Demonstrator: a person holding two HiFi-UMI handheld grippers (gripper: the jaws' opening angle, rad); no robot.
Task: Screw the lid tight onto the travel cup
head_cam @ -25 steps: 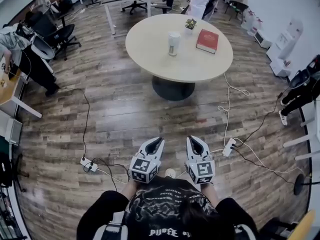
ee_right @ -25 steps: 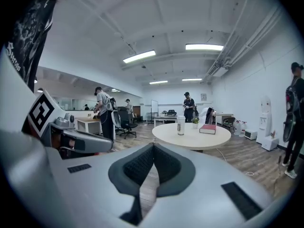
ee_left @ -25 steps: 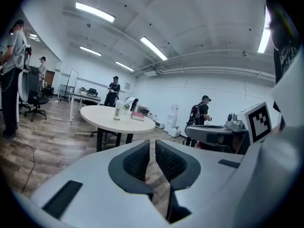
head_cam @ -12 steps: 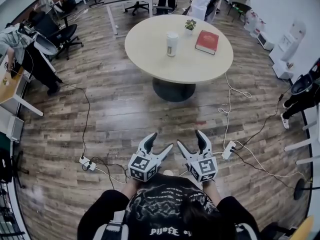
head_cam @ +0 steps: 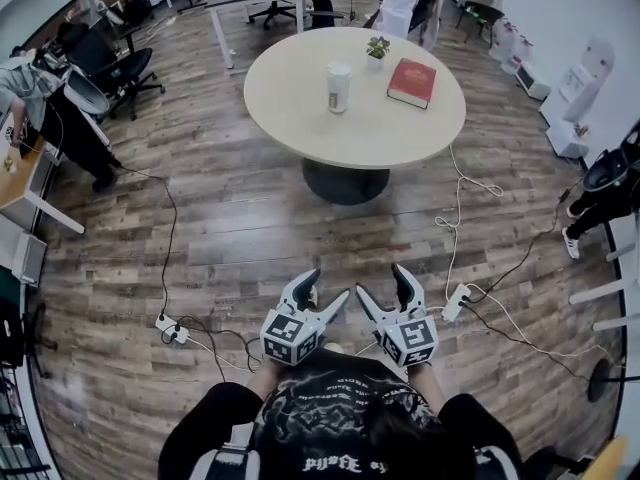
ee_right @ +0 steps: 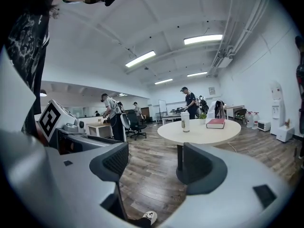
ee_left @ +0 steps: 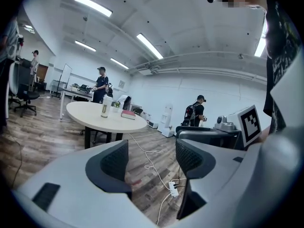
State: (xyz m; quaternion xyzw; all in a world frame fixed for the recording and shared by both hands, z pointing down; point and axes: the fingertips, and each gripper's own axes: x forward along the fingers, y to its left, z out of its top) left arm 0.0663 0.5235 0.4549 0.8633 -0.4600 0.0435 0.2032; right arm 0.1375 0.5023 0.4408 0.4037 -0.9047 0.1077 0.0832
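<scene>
The travel cup (head_cam: 339, 86), white with its lid on top, stands upright on the round beige table (head_cam: 330, 128) far ahead of me. It also shows small in the left gripper view, travel cup (ee_left: 103, 110), and in the right gripper view, travel cup (ee_right: 185, 121). My left gripper (head_cam: 328, 286) and right gripper (head_cam: 383, 281) hang side by side close to my body, over the wooden floor and well short of the table. Both have just opened their jaws; they stand wide with nothing between them, as the left gripper (ee_left: 152, 160) and right gripper (ee_right: 156, 163) show.
A red book (head_cam: 413, 81) and a small potted plant (head_cam: 377, 47) share the table. Power strips (head_cam: 456, 301) and cables (head_cam: 170, 328) lie on the floor beside me. Office chairs, desks and several people stand at the left and back.
Both grippers went from shut to wide open. They have shifted a little forward toward the table.
</scene>
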